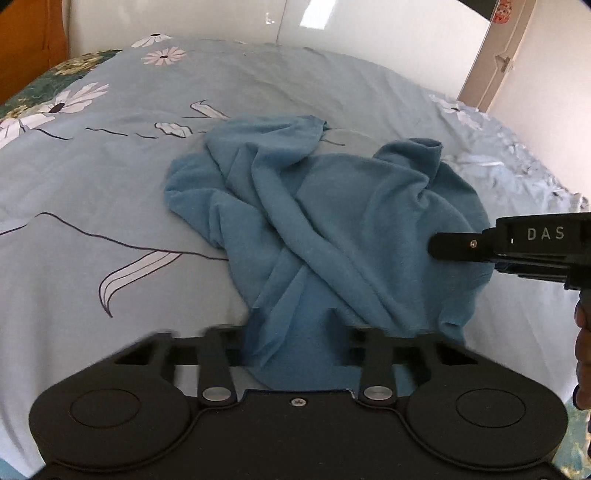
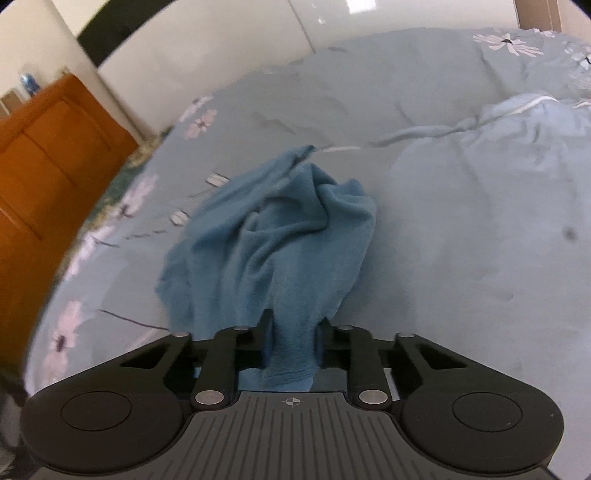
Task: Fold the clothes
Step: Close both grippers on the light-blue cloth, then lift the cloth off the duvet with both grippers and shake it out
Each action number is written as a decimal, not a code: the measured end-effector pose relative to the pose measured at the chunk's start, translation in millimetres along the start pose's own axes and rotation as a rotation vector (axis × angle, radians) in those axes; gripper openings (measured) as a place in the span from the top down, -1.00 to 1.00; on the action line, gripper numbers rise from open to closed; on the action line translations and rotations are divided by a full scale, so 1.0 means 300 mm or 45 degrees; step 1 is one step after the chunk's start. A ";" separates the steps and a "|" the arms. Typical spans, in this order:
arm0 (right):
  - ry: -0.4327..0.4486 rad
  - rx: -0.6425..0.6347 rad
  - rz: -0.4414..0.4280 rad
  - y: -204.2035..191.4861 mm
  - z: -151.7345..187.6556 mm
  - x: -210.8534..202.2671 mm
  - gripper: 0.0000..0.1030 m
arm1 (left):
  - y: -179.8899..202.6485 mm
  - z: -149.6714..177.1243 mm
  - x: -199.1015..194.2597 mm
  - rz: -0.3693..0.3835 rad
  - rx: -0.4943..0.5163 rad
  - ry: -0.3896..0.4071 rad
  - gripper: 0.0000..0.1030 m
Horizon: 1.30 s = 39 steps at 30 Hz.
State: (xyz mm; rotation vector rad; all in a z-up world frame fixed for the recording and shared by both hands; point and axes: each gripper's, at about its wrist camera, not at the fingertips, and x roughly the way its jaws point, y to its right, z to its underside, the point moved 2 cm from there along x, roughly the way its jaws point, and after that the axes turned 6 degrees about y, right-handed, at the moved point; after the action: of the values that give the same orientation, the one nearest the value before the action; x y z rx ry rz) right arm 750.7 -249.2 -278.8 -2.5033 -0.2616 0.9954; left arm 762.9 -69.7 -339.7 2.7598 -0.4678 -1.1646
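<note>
One bed [image 1: 92, 177] fills the room's middle, under a pale blue sheet printed with white daisies. One crumpled teal garment [image 1: 332, 214] lies at its centre. Two tongs work it: the left tongs [image 1: 299, 343], at six o'clock, have cloth bunched between spread fingers, though whether they pinch it I cannot tell; the right tongs [image 2: 293, 332] are pinching a gathered fold at the garment's three o'clock edge. One orange wooden cabinet [image 2: 48, 155] stands at nine o'clock, white walls [image 1: 369, 26] beyond at twelve.
</note>
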 end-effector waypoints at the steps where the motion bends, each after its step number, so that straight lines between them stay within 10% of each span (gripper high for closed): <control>1: 0.009 0.015 -0.023 -0.004 -0.006 -0.016 0.74 | -0.001 -0.004 -0.008 0.010 -0.020 -0.002 1.00; 14: 0.072 0.075 -0.113 -0.065 0.085 -0.490 0.79 | 0.094 0.036 -0.433 0.136 -0.111 0.068 1.00; 27: -0.325 0.181 0.090 0.014 0.646 -1.074 0.87 | 0.285 0.600 -1.009 0.251 -0.088 -0.339 1.00; 32: -0.341 0.146 0.145 0.042 0.698 -1.121 0.87 | 0.275 0.719 -1.061 0.189 -0.098 -0.386 1.00; 39: -0.187 -0.016 0.087 -0.022 0.523 -0.969 0.87 | 0.202 0.540 -0.925 0.062 -0.038 -0.212 0.97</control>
State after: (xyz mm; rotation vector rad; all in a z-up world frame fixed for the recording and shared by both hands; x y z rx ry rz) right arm 432.0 -287.5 -200.9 -2.4686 -0.2282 1.2111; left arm 450.1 -34.7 -251.1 2.6229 -0.5271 -1.3840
